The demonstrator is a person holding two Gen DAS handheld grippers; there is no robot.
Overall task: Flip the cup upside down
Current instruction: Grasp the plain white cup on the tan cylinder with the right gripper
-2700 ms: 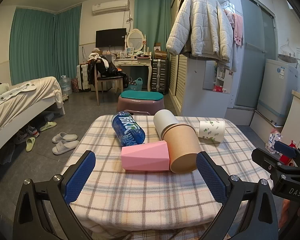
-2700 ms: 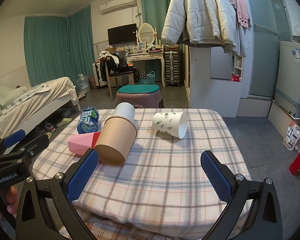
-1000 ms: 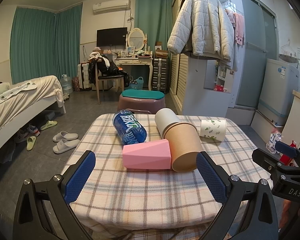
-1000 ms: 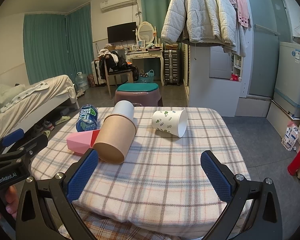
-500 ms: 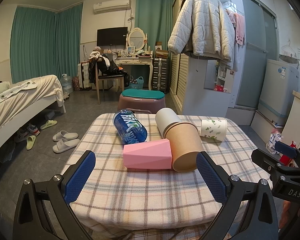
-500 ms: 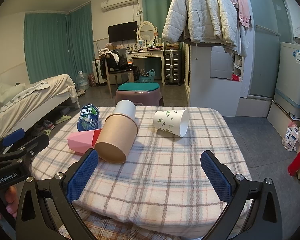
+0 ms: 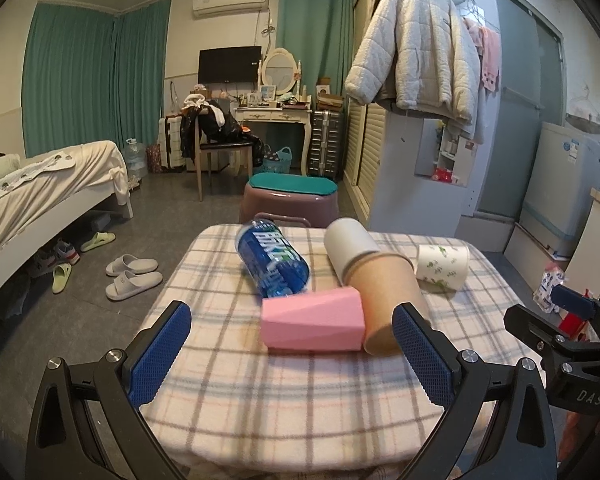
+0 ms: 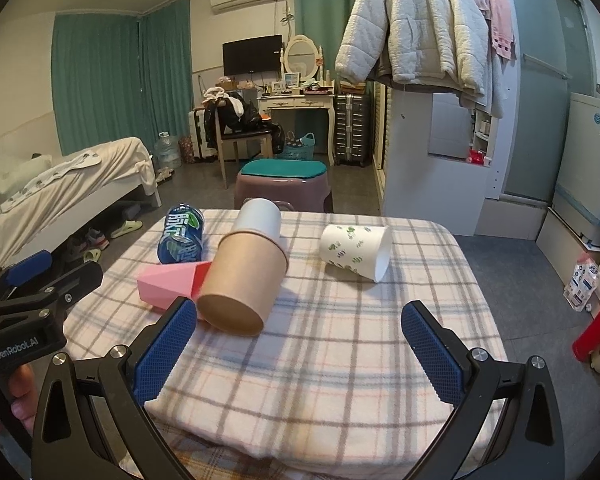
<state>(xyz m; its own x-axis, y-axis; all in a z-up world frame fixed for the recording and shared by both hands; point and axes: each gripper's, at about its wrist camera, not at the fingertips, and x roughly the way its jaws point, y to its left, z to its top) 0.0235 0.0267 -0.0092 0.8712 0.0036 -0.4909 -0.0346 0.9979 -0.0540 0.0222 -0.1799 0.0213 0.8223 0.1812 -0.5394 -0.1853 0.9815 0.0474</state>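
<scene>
On the checked tablecloth point(image 8: 340, 360) a brown paper cup point(image 8: 242, 280) lies on its side, a white cup point(image 8: 260, 218) nested at its far end. A pink cup point(image 7: 312, 322) lies touching its left side, a blue bottle point(image 7: 272, 262) behind that, a leaf-print cup point(image 8: 356, 252) apart to its right. The left gripper point(image 7: 292, 354) and right gripper point(image 8: 296, 354) hover before it, both spread wide and empty

We look from two wrist cameras at the near table edge, side by side, facing the far room — both share the plaid table point(image 7: 300, 396) and brown cup point(image 8: 242, 282), mid-frame, close.
</scene>
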